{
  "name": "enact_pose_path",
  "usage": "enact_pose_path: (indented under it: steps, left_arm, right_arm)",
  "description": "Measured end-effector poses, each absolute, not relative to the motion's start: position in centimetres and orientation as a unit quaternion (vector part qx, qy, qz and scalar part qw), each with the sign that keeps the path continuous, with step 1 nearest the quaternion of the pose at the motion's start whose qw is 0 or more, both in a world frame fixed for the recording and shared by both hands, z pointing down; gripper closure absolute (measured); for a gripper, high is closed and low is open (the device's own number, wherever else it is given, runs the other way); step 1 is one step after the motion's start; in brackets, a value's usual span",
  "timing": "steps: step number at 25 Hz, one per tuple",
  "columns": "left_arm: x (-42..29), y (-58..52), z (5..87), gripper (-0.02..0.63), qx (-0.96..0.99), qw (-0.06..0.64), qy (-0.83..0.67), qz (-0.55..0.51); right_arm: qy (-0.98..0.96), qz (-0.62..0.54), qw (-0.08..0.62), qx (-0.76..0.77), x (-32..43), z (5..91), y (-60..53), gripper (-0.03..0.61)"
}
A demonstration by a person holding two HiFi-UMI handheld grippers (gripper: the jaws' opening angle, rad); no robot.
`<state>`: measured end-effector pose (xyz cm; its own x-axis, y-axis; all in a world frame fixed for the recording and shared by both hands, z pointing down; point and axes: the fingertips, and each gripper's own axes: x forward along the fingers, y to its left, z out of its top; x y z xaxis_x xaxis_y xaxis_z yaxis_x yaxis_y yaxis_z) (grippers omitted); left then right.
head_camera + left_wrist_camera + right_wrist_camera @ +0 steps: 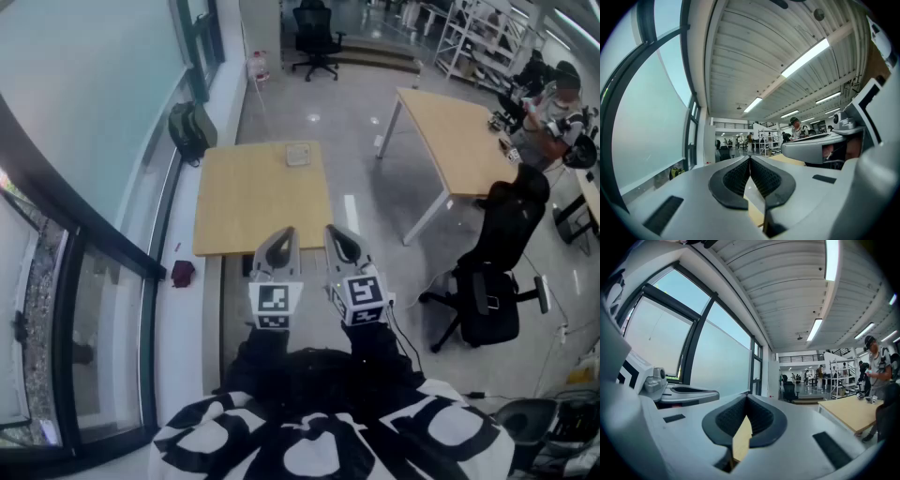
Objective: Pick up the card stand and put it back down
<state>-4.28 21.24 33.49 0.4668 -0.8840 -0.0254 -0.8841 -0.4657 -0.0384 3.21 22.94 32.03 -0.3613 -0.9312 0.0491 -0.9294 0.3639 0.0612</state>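
The card stand point(298, 154), a small pale block, sits on the far part of the light wooden table point(244, 206). My left gripper point(284, 236) and right gripper point(336, 234) hang side by side over the table's near edge, well short of the stand. In the left gripper view the left gripper point(750, 160) has its dark pads pressed together with nothing between them. The right gripper point(747, 398) in its own view is likewise shut and empty. Both point level across the room, so neither gripper view shows the card stand.
A glass wall runs along the left, with a dark backpack point(191, 129) and a small red object point(182, 273) on the floor by it. A black office chair point(492, 272) stands at the right, a second wooden table point(459, 131) beyond it, and people sit at the far right.
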Motion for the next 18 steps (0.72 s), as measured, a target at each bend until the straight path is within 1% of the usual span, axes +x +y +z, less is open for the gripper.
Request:
enact_pose_path:
  steps: [10, 16, 18]
  left_arm:
    - [-4.1, 21.7, 34.5, 0.603, -0.854, 0.014, 0.519, -0.009]
    - [-3.3, 22.1, 35.4, 0.603, -0.848, 0.013, 0.528, -0.027]
    - [-3.0, 22.5, 35.8, 0.603, -0.848, 0.015, 0.529, -0.037]
  right_arm:
    - [-0.84, -0.002, 0.022, 0.542, 2.4, 32.5, 23.1, 0.557]
    - [-0.846, 0.02, 0.005, 0.533, 3.8, 33.8, 23.3, 0.557]
    - [-0.844, 0.019, 0.009, 0.535, 4.3, 34.3, 23.3, 0.557]
